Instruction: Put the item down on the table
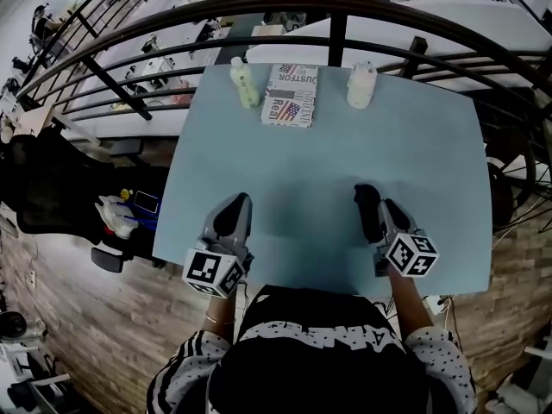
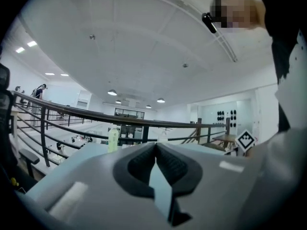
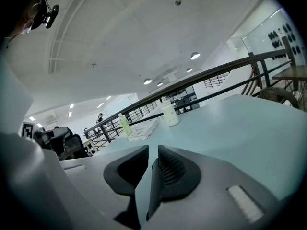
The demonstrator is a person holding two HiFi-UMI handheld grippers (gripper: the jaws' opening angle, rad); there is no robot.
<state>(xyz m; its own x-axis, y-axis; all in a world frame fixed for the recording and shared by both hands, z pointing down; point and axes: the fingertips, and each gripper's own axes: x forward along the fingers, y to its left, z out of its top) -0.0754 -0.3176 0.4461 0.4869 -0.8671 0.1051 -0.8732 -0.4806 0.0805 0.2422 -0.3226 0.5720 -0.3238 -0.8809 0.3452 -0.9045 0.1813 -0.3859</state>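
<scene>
My left gripper (image 1: 239,207) hovers over the near left part of the light blue table (image 1: 414,162). Its jaws meet at the tips in the left gripper view (image 2: 156,145), and nothing is in them. My right gripper (image 1: 366,195) is low over the near right part. A narrow gap shows between its jaws (image 3: 153,150), with nothing in it. At the far edge stand a pale green bottle (image 1: 245,83), a printed box (image 1: 291,95) lying flat, and a white bottle (image 1: 361,85). All three are well beyond both grippers.
A dark metal railing (image 1: 336,33) curves round the table's far and right sides, with a lower floor of desks beyond it. A black office chair (image 1: 52,188) stands to the left. The person's patterned top (image 1: 319,352) fills the near edge.
</scene>
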